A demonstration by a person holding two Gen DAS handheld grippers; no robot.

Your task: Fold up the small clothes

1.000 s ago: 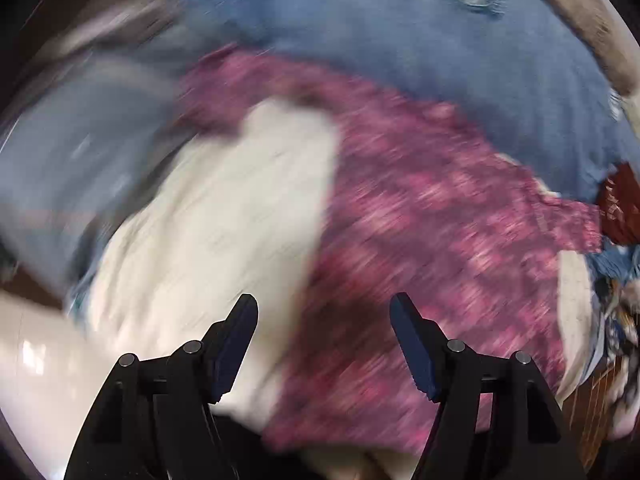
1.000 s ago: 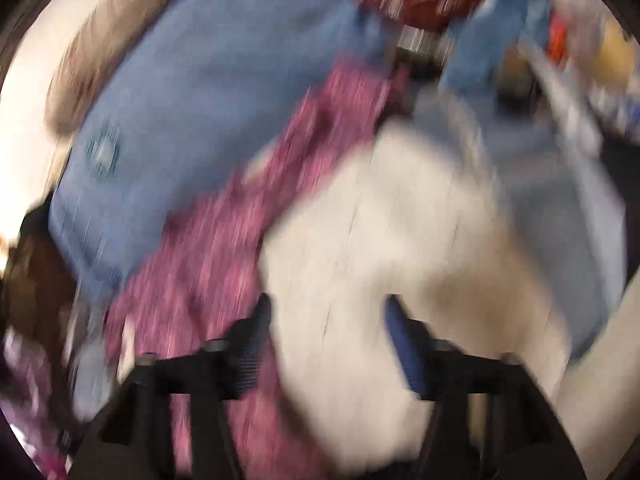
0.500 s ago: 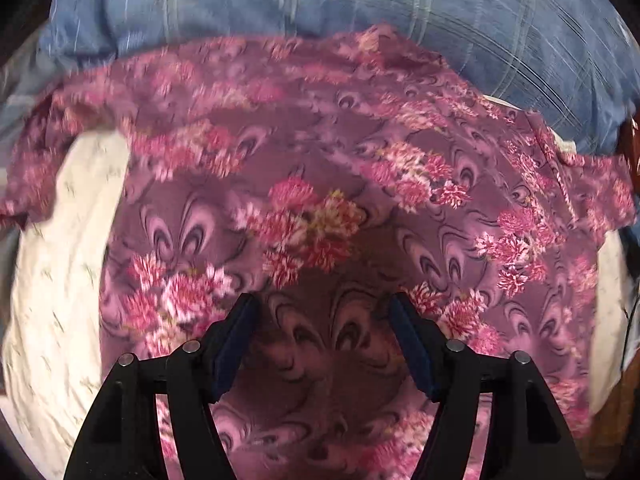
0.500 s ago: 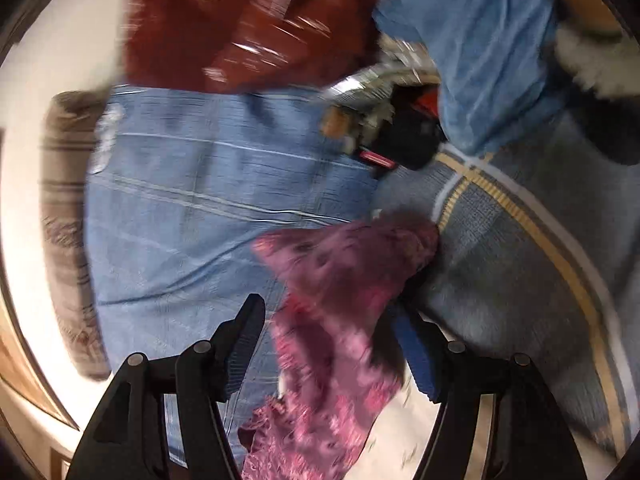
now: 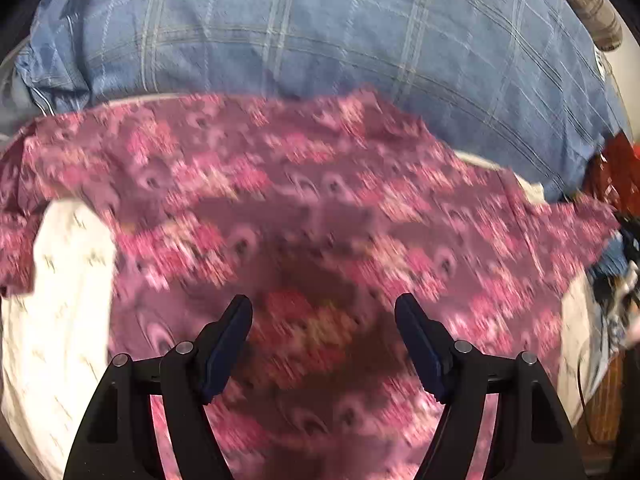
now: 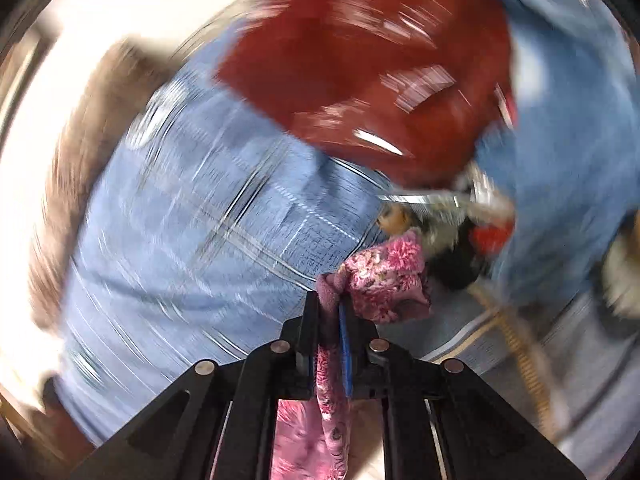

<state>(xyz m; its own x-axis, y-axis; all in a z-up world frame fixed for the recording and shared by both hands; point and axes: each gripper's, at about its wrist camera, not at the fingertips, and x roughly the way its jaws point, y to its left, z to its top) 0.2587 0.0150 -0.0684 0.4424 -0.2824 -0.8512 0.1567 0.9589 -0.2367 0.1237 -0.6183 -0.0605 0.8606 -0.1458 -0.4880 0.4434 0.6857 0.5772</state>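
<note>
Jaws of right gripper (image 6: 328, 312) just clamped on floral garment (image 5: 320, 220), left gripper (image 5: 323, 312) widening over it, blue plaid cloth (image 5: 320, 32) upper frame, red fabric (image 6: 360, 60) beyond.

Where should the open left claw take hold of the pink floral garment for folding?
Probably at the free left edge of the pink floral garment, coming down from above. The cloth lies spread flat under the open left claw, so its middle offers no fold to pinch. The right claw has just closed on another edge.

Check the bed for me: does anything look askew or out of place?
The pink floral garment lies rumpled and crooked over the cream cloth, one edge bunched in the shut right gripper. Loose clutter sits beside it, too blurred to identify.
</note>
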